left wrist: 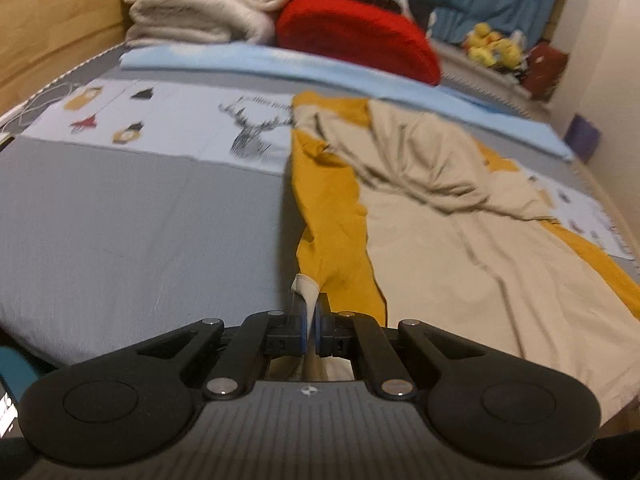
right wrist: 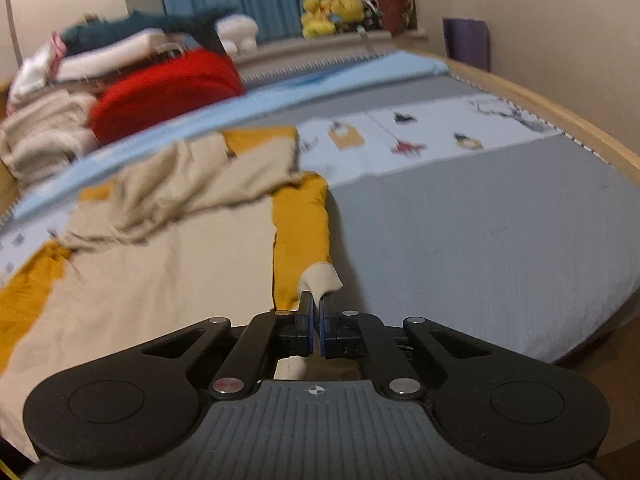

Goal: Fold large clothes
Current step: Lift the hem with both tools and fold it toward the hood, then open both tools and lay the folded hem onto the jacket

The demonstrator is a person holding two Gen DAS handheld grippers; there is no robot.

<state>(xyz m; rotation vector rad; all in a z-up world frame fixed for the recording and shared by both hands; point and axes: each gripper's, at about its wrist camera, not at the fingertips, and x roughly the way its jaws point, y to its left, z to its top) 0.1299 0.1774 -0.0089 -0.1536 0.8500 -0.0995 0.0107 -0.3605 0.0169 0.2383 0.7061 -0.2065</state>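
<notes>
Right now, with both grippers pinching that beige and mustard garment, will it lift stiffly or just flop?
Probably floppy: the garment lies crumpled in soft folds on the bed. Likely light, since the left gripper and right gripper hold it by small pinched corners. The middle would likely sag between them.

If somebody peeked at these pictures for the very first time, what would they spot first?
Probably the big beige and mustard-yellow garment spread over the grey bed, with the left gripper and the right gripper each pinching a near corner of it. Next, the bright red cushion at the far end beside a stack of cream blankets.
</notes>
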